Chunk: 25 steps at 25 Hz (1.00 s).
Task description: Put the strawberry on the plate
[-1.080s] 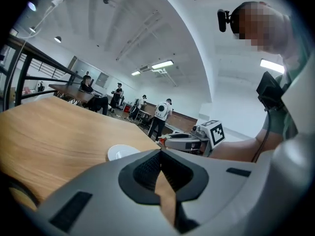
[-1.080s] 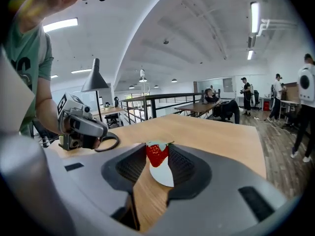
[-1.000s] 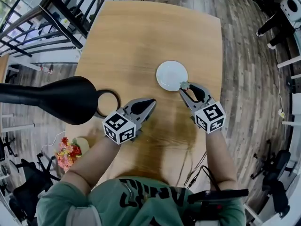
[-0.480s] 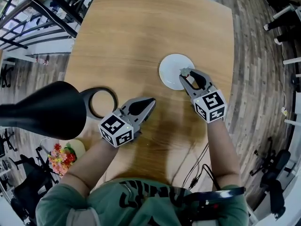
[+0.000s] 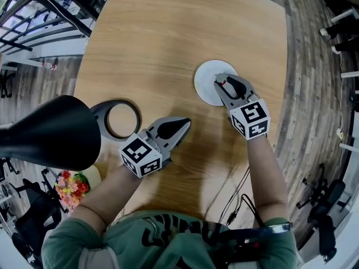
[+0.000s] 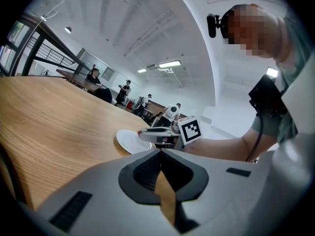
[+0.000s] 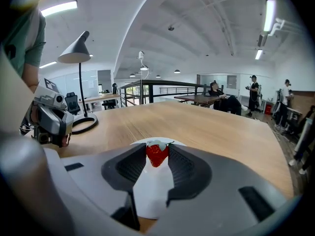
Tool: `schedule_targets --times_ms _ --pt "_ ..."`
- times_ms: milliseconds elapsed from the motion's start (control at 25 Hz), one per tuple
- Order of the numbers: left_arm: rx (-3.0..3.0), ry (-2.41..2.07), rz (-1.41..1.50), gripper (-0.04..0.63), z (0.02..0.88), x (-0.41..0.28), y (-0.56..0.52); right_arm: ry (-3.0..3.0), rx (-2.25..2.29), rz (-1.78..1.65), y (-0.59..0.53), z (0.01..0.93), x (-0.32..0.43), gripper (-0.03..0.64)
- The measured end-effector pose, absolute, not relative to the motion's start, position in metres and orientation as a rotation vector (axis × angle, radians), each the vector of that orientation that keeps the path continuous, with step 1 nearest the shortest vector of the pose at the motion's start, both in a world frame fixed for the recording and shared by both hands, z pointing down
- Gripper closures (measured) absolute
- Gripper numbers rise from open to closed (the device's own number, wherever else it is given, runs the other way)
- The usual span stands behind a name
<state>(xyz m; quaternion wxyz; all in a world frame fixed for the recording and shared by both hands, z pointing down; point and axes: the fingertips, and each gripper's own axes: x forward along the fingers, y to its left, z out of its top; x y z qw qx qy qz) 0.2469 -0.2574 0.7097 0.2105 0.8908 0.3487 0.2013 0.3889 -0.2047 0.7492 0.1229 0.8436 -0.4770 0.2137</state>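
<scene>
A small red strawberry (image 7: 157,154) with a pale green cap is pinched between the tips of my right gripper (image 7: 157,155). That gripper (image 5: 221,82) reaches over the near right part of the white plate (image 5: 206,83), which rests on the wooden table (image 5: 168,43). In the right gripper view the plate (image 7: 153,191) shows below and beyond the berry. My left gripper (image 5: 185,122) lies low over the table to the plate's near left, its jaws together with nothing in them (image 6: 160,154). From the left gripper view the plate (image 6: 129,141) and the right gripper (image 6: 162,134) appear ahead.
A black desk lamp's shade (image 5: 47,133) hangs over the left of the table, its ring base (image 5: 118,119) resting on the wood. Flowers (image 5: 70,186) sit beyond the table's near left edge. People sit at distant tables (image 7: 221,100).
My right gripper has moved forward and down with the strawberry, from the plate's near edge to over the plate. The left gripper has sunk slightly.
</scene>
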Motion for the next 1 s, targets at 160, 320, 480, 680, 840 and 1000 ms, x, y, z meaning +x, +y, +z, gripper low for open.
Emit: schedule_targets --times_ms 160,320,480,680,840,1000 --pt "2.48 0.972 0.551 0.591 0.709 0.246 -0.255 -1.387 2.481 0.627 -0.203 0.749 0.39 0.476" --pt "2.474 0.966 0.554 0.591 0.71 0.247 -0.255 -1.386 2.502 0.601 -0.204 0.745 0.391 0.392" --pt "2.474 0.968 0.547 0.591 0.707 0.246 -0.256 -1.362 2.515 0.589 -0.203 0.74 0.392 0.39" --pt "2.476 0.975 0.534 0.591 0.698 0.242 -0.257 -1.354 2.533 0.582 -0.201 0.731 0.386 0.39" --pt "2.479 0.991 0.524 0.591 0.684 0.235 -0.257 -1.346 2.547 0.575 -0.2 0.718 0.378 0.39" --pt "2.489 1.01 0.495 0.591 0.664 0.227 -0.256 -1.344 2.551 0.556 -0.2 0.697 0.366 0.39"
